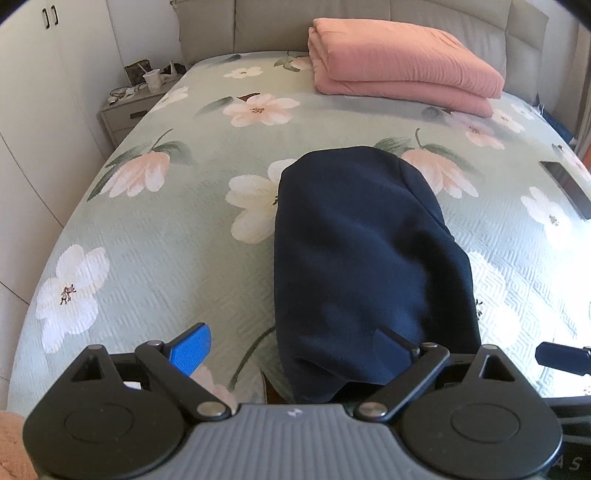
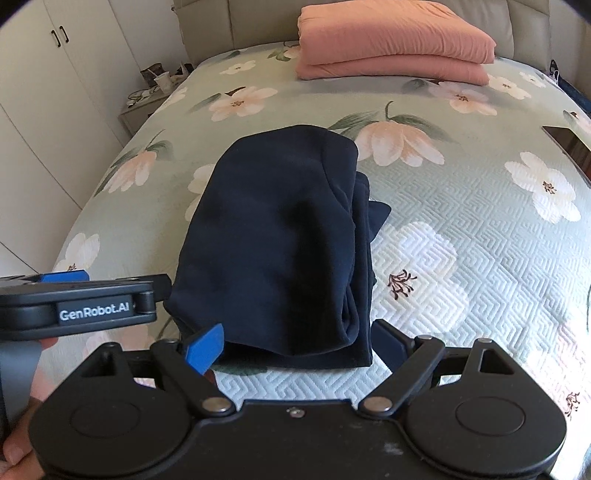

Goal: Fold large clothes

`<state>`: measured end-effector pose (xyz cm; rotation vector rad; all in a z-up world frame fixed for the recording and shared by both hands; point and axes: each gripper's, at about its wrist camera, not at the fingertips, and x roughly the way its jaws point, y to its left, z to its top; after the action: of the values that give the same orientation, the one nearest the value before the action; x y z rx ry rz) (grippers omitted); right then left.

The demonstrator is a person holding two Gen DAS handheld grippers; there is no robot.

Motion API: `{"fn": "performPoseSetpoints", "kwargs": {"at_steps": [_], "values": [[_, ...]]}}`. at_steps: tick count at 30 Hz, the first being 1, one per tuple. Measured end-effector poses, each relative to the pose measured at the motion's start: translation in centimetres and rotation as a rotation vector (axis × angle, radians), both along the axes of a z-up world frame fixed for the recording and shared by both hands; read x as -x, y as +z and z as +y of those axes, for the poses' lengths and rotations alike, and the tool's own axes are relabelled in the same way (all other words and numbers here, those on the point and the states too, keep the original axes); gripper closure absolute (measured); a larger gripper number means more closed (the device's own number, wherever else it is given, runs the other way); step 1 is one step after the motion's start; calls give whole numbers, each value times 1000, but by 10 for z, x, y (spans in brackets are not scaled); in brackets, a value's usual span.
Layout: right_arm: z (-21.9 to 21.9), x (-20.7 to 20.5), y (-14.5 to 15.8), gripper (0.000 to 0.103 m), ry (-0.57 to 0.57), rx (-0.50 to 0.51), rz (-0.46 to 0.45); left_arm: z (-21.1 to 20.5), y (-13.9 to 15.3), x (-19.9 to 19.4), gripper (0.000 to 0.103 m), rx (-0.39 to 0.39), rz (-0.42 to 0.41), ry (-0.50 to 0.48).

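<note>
Two grippers at the bed's (image 1: 177,221) near edge. Left gripper (image 1: 291,350) spread wide, one finger against the folded navy garment (image 1: 362,251). Right gripper (image 2: 295,343) spread, straddling its near end. Garment lies mid-bed; pink quilt (image 1: 402,62) at the head edge.

Both wrist views look low along the bed (image 1: 184,229) toward its headboard (image 1: 258,29), close together

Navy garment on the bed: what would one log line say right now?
navy garment: folded bundle on bed | left gripper: open, at near edge | right gripper: open, at near edge
</note>
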<state>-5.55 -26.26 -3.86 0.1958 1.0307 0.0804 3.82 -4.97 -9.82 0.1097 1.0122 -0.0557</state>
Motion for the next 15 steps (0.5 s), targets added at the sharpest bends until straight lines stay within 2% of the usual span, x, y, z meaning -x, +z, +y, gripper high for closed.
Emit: {"fn": "performPoseSetpoints", "kwargs": {"at_steps": [15], "values": [[-4,0,-7,1,4,-19,20,-3,-1,1,7,1,9,-1]]}}
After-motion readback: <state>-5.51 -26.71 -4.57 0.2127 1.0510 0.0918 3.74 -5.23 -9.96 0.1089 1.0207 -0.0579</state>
